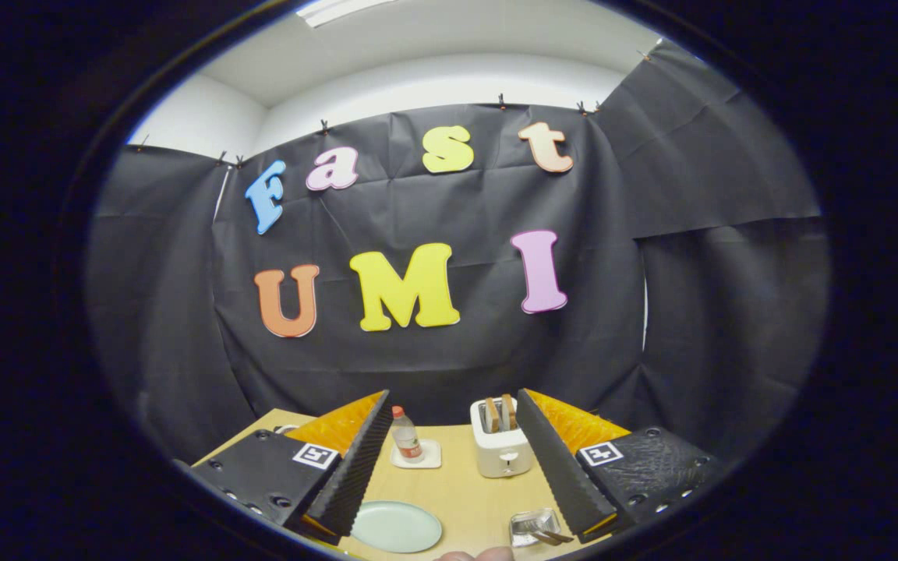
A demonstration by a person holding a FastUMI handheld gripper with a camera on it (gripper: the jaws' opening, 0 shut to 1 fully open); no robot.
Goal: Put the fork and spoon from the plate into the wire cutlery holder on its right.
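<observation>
Two fingers of the gripper [449, 460] are held wide apart above the worktop [457, 491], gripping nothing. Between them, near their bases, the plate [396, 527] is seen, seemingly bare. Right of the plate, by the right finger, the cutlery holder [535, 527] is found with utensil handles [550, 536] in it. Beyond the plate, a toaster [500, 448] and a bottle [405, 435] are stood.

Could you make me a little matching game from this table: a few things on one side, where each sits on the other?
Things:
1. bottle
2. bread slices
3. plate
4. cutlery holder

Places:
A. in the toaster
B. on a small white coaster
C. by the right finger of the open gripper
D. by the left finger

Pairs: 1-B, 2-A, 3-D, 4-C
</observation>
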